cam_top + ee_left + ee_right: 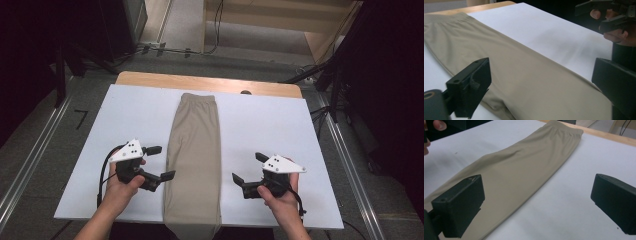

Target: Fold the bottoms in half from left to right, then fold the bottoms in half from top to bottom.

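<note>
Folded beige trousers [194, 155] flat on the white bench [270, 130], a released gripper on either side.

Trousers lying lengthwise down the middle of the bench, folded leg on leg into one narrow strip, elastic waistband at the far end near the bare wooden edge [150, 79], leg ends hanging over the near edge. Left gripper [161, 162] held in a hand just beside the cloth's left edge, jaws wide apart, nothing between them, not touching the fabric. Right gripper [249, 168] held in the other hand, a little apart from the cloth's right edge, jaws likewise spread and empty. In the left gripper view, cloth [529, 82] beneath the open jaws; in the right gripper view, cloth [524, 175] under the left jaw and bare white surface under the right.
</note>
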